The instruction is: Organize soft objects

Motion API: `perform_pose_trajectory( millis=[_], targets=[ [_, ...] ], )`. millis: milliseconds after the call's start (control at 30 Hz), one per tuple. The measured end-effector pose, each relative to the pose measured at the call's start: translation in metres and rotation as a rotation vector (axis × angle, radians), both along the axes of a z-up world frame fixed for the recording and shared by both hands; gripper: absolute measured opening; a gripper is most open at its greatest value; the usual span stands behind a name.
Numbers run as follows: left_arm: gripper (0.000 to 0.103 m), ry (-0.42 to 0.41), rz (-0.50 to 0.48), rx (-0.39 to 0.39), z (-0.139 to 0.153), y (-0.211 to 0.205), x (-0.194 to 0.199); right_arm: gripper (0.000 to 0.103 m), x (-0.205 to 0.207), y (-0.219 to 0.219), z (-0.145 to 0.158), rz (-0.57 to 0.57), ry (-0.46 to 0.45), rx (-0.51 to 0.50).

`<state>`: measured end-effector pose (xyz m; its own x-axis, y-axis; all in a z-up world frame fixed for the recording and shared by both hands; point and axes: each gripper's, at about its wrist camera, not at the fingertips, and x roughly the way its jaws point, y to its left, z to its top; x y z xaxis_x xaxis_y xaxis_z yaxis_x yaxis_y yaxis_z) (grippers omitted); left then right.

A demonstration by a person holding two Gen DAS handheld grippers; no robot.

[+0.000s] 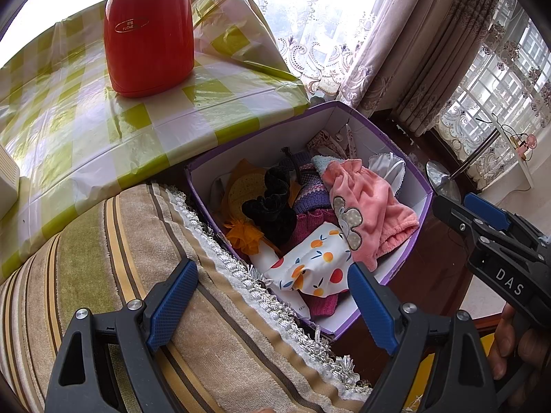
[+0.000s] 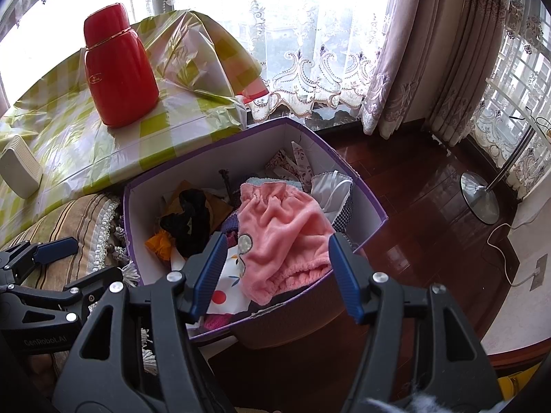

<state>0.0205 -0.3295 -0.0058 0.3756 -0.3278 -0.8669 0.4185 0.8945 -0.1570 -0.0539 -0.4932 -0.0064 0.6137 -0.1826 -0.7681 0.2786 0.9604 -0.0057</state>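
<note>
Purple box (image 1: 406,237), center of both views, sits wedged btwn the striped cushion (image 1: 144,275) at lower left and bare dark floor (image 2: 423,213) to the right; it's full of soft stuff w/ a pink towel (image 2: 279,237) on top. Left gripper (image 1: 272,297) has jaws wide, empty, over the cushion's fringe; right gripper (image 2: 275,268) likewise wide, empty, at the box's near rim. Red flask (image 1: 148,38), upper left, reads "FUCHE"; gripper bodies read "DAS" and "GenRobot.AI".
</note>
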Motion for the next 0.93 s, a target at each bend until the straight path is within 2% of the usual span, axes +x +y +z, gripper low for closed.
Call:
perform_pose_trajectory(
  millis=[667,933],
  targets=[
    [0.091,0.001,0.0,0.001,-0.0007,-0.0014,0.0005,0.065,-0.0012,-0.0004,-0.0044,-0.002,0.01,0.007],
    [0.097,-0.018,-0.011,-0.023,0.0024,-0.0001,-0.0041,0.065,-0.0015,-0.0001,-0.0075,-0.003,0.019,0.014]
  ],
)
